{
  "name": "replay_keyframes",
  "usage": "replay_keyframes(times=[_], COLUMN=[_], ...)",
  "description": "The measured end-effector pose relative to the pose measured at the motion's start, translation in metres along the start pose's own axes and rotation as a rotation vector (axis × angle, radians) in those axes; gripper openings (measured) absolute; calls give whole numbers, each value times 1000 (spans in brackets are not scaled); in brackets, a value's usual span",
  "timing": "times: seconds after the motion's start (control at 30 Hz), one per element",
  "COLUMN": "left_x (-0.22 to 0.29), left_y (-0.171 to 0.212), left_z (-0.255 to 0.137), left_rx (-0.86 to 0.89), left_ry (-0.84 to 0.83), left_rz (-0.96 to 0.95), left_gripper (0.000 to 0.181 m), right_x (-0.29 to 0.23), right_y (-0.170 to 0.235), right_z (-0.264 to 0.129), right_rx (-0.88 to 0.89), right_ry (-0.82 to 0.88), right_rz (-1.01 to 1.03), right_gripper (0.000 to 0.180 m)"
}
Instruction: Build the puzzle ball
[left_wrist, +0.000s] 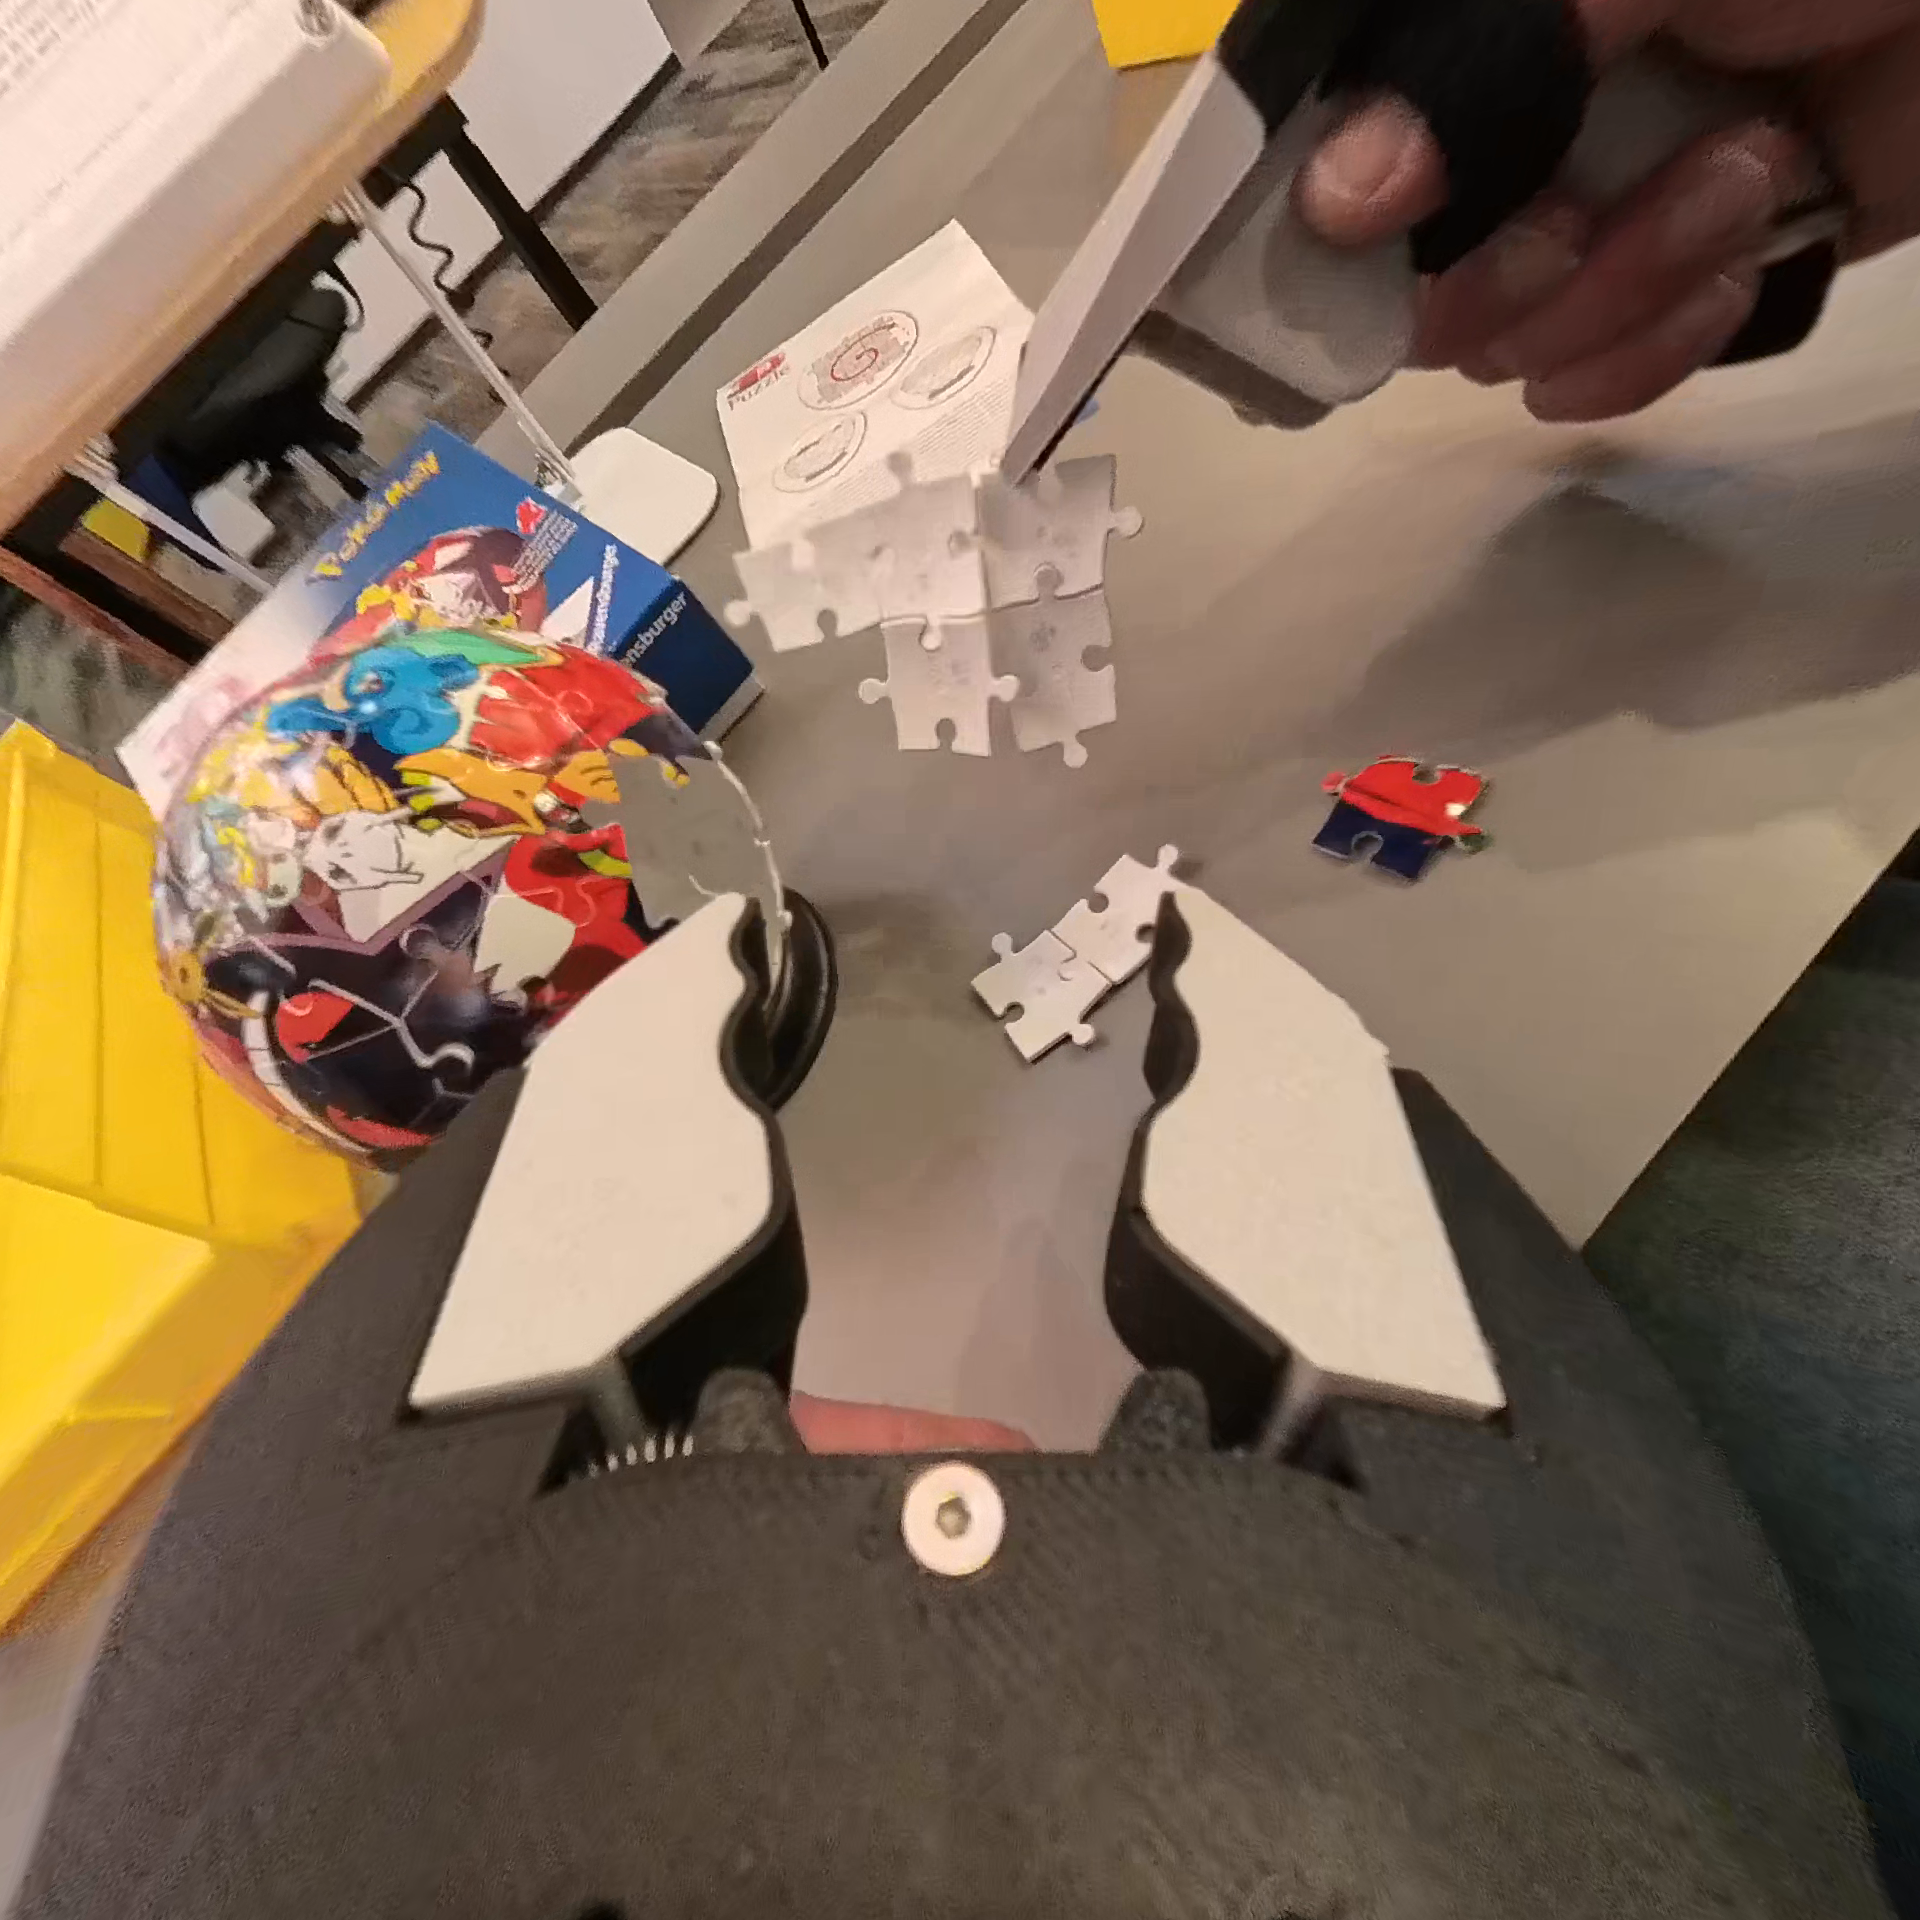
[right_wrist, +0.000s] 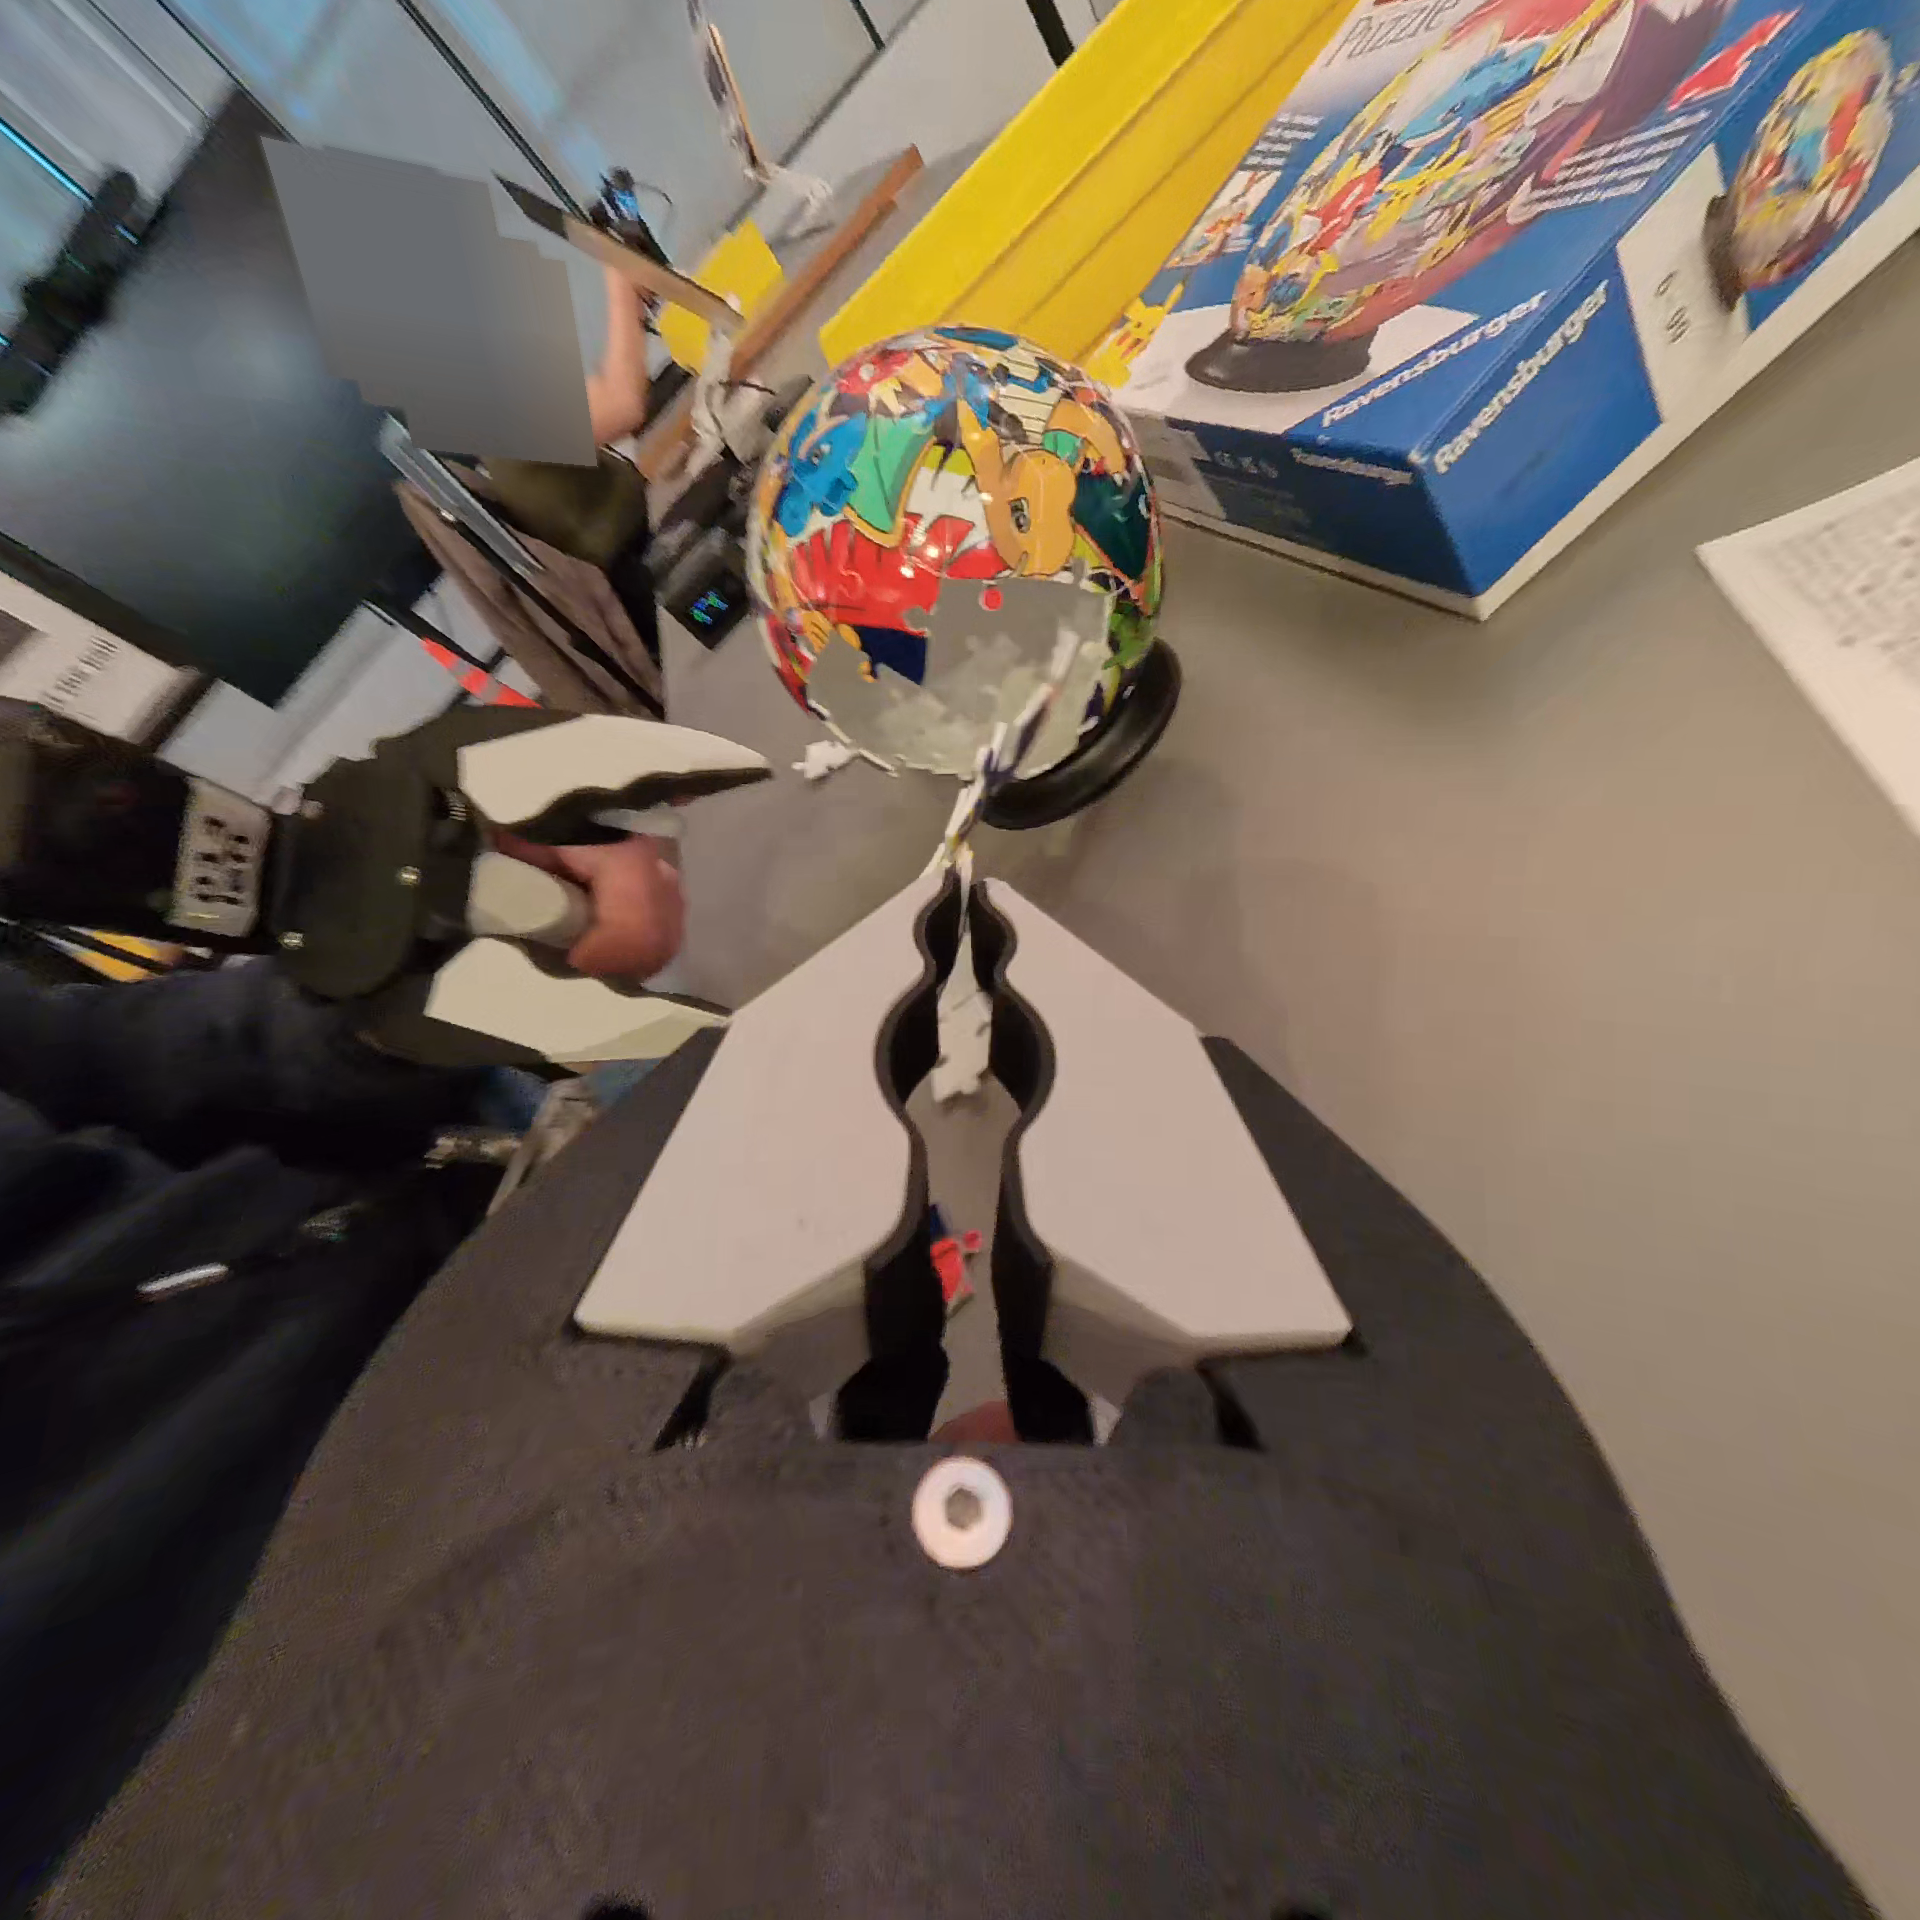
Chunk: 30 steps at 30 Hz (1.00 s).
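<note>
The colourful puzzle ball (left_wrist: 416, 862) sits on a black stand (left_wrist: 805, 987) at the left, with a gap in its shell facing me; it also shows in the right wrist view (right_wrist: 956, 499). My right gripper (right_wrist: 966, 899) is shut on a joined cluster of white-backed pieces (right_wrist: 961, 1039), seen edge-on just below the gap. In the left wrist view that cluster (left_wrist: 987, 603) hangs in the air from the right gripper (left_wrist: 1023, 468). My left gripper (left_wrist: 951, 935) is open and empty beside the stand, above a two-piece cluster (left_wrist: 1075, 966) on the table.
A red-and-blue piece (left_wrist: 1403, 816) lies at the right on the grey table (left_wrist: 1455, 623). The blue puzzle box (left_wrist: 623, 603) and an instruction sheet (left_wrist: 862, 374) lie behind. A yellow bin (left_wrist: 104, 1195) stands left of the ball. The table edge runs along the right. My right fingertips sit around 10 cm from my left ones.
</note>
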<state>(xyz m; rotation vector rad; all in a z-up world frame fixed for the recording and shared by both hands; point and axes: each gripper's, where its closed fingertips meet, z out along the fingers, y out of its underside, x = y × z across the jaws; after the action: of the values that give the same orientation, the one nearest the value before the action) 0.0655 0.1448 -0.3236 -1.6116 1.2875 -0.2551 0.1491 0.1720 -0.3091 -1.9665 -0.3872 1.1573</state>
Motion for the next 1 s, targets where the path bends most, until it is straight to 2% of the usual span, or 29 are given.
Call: replay_keyframes(times=[0.23,0.47,0.6,0.7,0.93,1.0], left_x=[18,30,30,30,24,24], left_y=[0,-18,-39,-47,-59,-61], left_z=[7,12,10,9,7,7], left_rx=[-42,59,179,235,341,352], left_ry=[128,378,524,581,614,610], left_rz=[-164,-600,-764,-824,-873,-867], left_gripper=[69,68,66,61,24,19], right_x=[-10,-31,-46,-55,-62,-62], right_y=[8,6,4,1,1,0], right_z=[-5,-13,-17,-20,-17,-17], right_rx=[25,52,60,66,48,53], right_ry=[-53,-129,-179,-203,-225,-228], right_rz=[59,-28,-124,-180,-231,-230], right_gripper=[0,0,0,0,0,0])
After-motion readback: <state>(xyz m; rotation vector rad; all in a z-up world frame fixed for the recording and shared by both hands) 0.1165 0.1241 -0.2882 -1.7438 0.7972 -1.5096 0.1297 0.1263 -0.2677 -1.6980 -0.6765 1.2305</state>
